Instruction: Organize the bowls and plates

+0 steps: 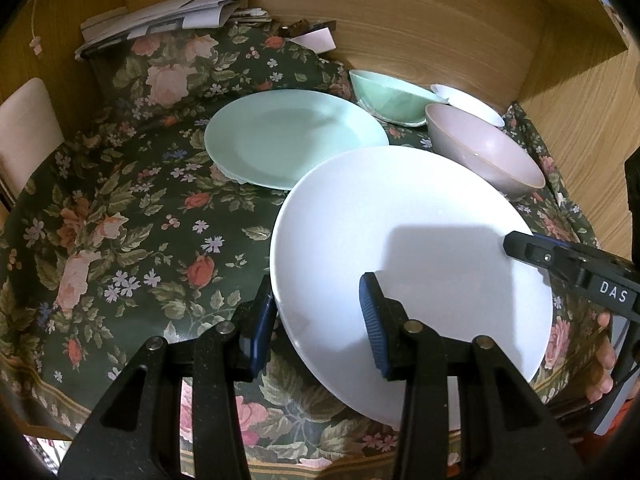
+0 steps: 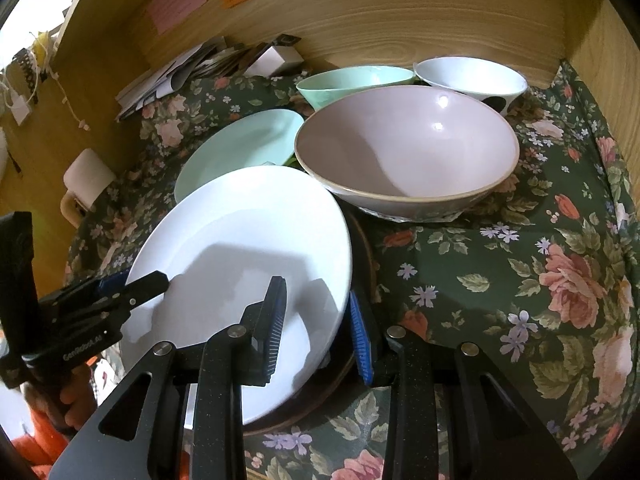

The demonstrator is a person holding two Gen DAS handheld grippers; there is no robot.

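Note:
A large white plate [image 1: 400, 220] [image 2: 240, 240] is held tilted above the floral cloth by both grippers. My left gripper [image 1: 318, 320] [image 2: 136, 282] is shut on its left rim, one pad on top and one outside the edge. On the opposite rim my right gripper [image 2: 318, 320] [image 1: 520, 250] is shut the same way. Beneath the white plate a dark brown plate [image 2: 320, 396] shows at the right and front. Behind lie a mint green plate [image 1: 296, 140] [image 2: 240, 148], a pink bowl [image 1: 488, 152] [image 2: 408, 148], a mint bowl [image 1: 388, 96] [image 2: 352, 80] and a white bowl [image 1: 468, 104] [image 2: 472, 76].
The floral tablecloth [image 1: 120, 220] covers a table boxed in by wooden walls [image 1: 440, 20] at the back and right. A pile of papers [image 1: 160, 20] and a small white box [image 1: 316, 38] sit at the back. A pale chair back [image 1: 28, 120] stands at the left.

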